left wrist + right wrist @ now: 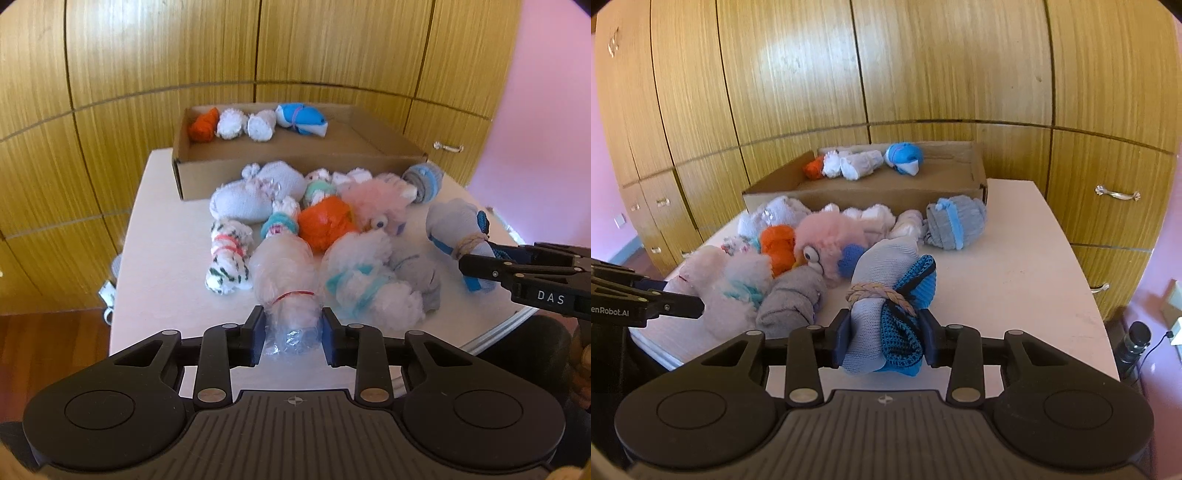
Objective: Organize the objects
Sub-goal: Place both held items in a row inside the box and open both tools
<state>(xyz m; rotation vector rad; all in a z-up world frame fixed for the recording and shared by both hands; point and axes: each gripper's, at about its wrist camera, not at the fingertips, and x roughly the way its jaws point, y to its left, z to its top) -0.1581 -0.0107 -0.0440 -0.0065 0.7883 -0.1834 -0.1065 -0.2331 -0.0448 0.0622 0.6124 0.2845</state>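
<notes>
White table [166, 236] carries heap of rolled sock bundles; cardboard box [236, 173] at far edge holds four bundles in back row. Your left tool [293, 334] clamped on pale pink bundle [286, 273] with red band, at near edge of heap. Your right tool [884, 334] clamped on grey-and-blue bundle [886, 291] tied with braided band, just beside pink fluffy toy [827, 240]. Both bundles at table level, well apart from box.
</notes>
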